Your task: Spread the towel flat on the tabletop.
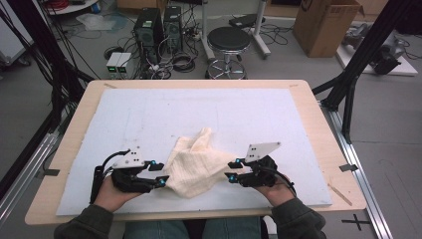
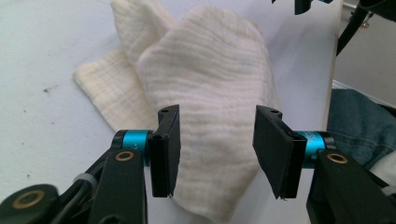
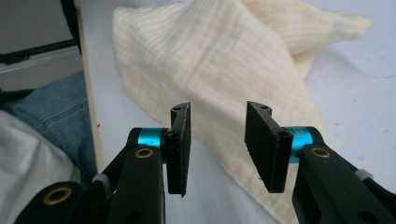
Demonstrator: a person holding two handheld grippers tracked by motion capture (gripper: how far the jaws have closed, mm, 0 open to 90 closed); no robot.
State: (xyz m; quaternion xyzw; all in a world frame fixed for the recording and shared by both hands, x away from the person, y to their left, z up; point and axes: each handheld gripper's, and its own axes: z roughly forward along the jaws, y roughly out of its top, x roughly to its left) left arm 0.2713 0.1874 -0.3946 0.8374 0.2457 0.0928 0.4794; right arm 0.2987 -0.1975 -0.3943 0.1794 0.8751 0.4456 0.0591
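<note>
With the jaws of the left gripper (image 1: 160, 174) and right gripper (image 1: 233, 170) parted and gripping nothing, the crumpled cream muslin cloth (image 1: 196, 163), bunched between them toward six o'clock on the white mat (image 1: 149, 112), could be pinched through several layers.

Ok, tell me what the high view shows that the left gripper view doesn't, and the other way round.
High view alone: the whole table, the stool and cardboard box on the floor behind it, and both hands with the cream cloth lying between them.
Left gripper view alone: the left hand-held gripper up close, its jaws apart, with the cloth's weave visible between them.
Both: the cloth, the white mat, and part of the right hand-held gripper.
</note>
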